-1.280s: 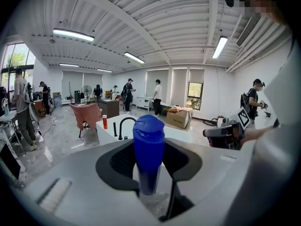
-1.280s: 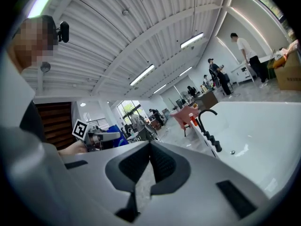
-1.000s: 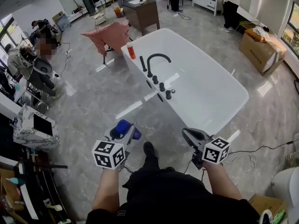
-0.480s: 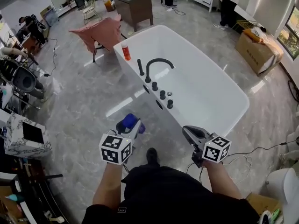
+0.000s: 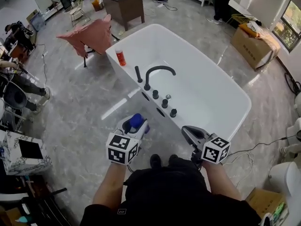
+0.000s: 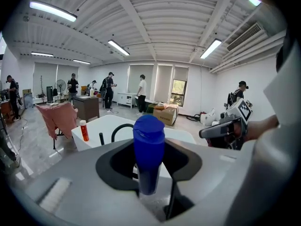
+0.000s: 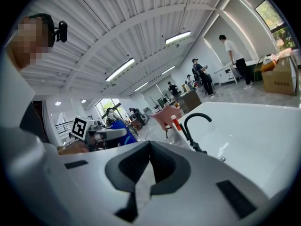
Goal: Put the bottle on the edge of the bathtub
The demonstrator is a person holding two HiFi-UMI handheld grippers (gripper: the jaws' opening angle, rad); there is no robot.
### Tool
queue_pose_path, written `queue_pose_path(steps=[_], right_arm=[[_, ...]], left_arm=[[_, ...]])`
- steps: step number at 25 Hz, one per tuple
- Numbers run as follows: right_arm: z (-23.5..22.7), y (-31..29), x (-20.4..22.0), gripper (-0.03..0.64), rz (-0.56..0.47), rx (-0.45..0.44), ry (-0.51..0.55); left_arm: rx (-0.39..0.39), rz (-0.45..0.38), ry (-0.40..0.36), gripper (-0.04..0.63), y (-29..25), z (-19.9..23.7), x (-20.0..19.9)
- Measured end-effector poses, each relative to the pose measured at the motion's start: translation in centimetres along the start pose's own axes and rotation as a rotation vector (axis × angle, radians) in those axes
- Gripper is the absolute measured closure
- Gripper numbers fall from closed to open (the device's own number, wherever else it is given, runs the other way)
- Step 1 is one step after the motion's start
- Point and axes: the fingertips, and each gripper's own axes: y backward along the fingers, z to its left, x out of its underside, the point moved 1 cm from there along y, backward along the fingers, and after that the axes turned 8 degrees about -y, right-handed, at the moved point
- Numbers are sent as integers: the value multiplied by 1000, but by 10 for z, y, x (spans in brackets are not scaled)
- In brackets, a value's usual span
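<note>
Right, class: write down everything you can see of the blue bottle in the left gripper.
The blue bottle looks like opaque plastic, with a rounded, slightly wider cap over a straight body. It stands upright, clamped between the jaws of the left gripper, which hide its lower part. It is in the air over the floor, short of the bathtub.

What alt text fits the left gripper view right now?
The left gripper holds a blue bottle between its jaws, cap up, in the centre of the view. Behind it stands a white bathtub with a black faucet and an orange bottle on its rim; the right gripper shows at the right.
</note>
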Motion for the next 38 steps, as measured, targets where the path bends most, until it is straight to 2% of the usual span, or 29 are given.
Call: queue_pose_path(steps=[7,14,22,30,38], right_arm=[[-34,-10,-25,606,-3,27,-23],[-73,-14,-15,606,43,36,-72],[-116,-25,4,606,99,55,-121],[-140,-30,12,606,118,52,-137],[-158,-27,26,606,134,66,-180]], left_arm=[[33,28,-5,437,-48,6,-11],[59,74,-15,437,-106,2,-2],[84,149,11,437,-176,5,34],[88,201,-35,437,-227,-1,64],[132,233,-82,437,-271,-5,94]])
